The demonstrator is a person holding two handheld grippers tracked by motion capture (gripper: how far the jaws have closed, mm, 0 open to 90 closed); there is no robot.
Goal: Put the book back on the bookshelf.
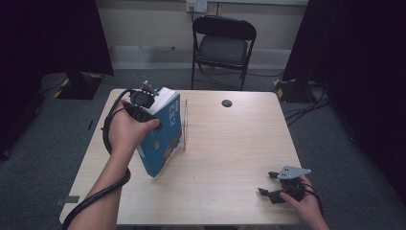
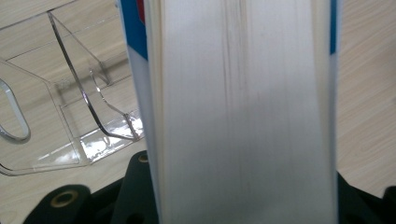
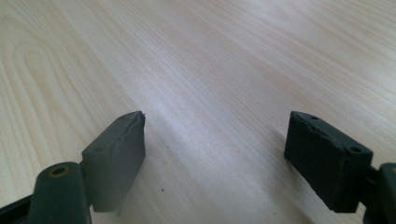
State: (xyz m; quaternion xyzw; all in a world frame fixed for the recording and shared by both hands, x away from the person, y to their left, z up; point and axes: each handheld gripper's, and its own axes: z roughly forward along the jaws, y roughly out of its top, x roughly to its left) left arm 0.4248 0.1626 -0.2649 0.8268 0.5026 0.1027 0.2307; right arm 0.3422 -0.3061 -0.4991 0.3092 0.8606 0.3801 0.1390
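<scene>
You get no readable text in any view. The blue book [image 1: 162, 136] cover carries print and a picture, but it's too small and blurred in the high view to make out letters. In the left gripper view you see its page edges and a strip of blue-and-red cover, no legible characters. The clear stand [image 2: 70, 116] has no label. The table [image 3: 210, 70] has no markings.

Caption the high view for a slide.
Left gripper holds a blue book tilted beside a clear stand; right gripper rests open on the table.
</scene>
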